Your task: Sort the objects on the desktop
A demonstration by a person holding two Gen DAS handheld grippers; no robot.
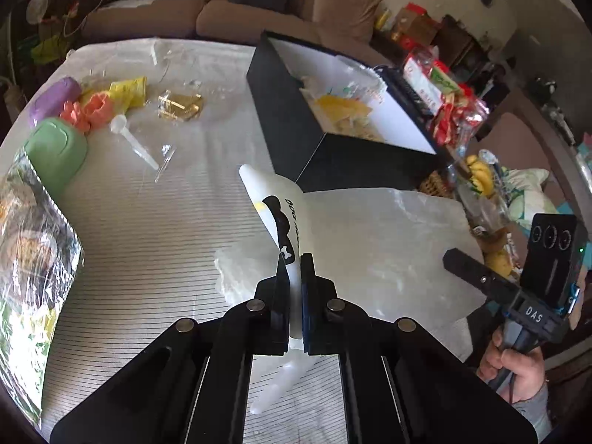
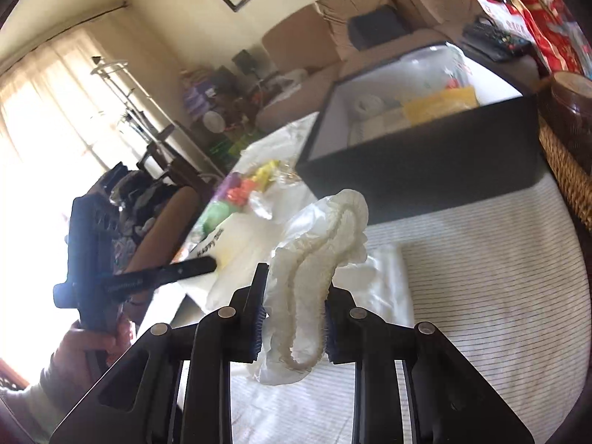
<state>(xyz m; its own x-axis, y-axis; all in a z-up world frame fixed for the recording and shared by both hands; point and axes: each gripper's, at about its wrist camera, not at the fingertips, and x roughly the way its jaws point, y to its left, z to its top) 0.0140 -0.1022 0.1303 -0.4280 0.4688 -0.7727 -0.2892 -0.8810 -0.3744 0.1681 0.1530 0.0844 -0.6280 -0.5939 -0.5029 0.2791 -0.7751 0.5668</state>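
We read "DOG" in black letters on the white plastic bag (image 1: 275,214) that the left gripper (image 1: 295,277) had its fingers closed on; a small white bone sat on the bag's black band, and in the right wrist view the same print read "HAPPY" something, the rest blurred. The lower end of the bag hung behind the fingers, partly hidden. On the right gripper (image 2: 294,296) body, seen from the left wrist view, we read "DAS". Its fingers were clamped on a crumpled white elasticated cover (image 2: 318,244), held in front of the black box (image 1: 281,111). The box stood open on the striped desk (image 1: 148,244), holding yellow and white items we could not name. To the left of the box lay a green case (image 1: 59,151), a purple roll (image 1: 55,98), orange pieces (image 1: 90,113), a white scoop (image 1: 131,138) and a gold wrapper (image 1: 181,105). Right of the box, red packets (image 1: 440,88) bore writing too small to read.
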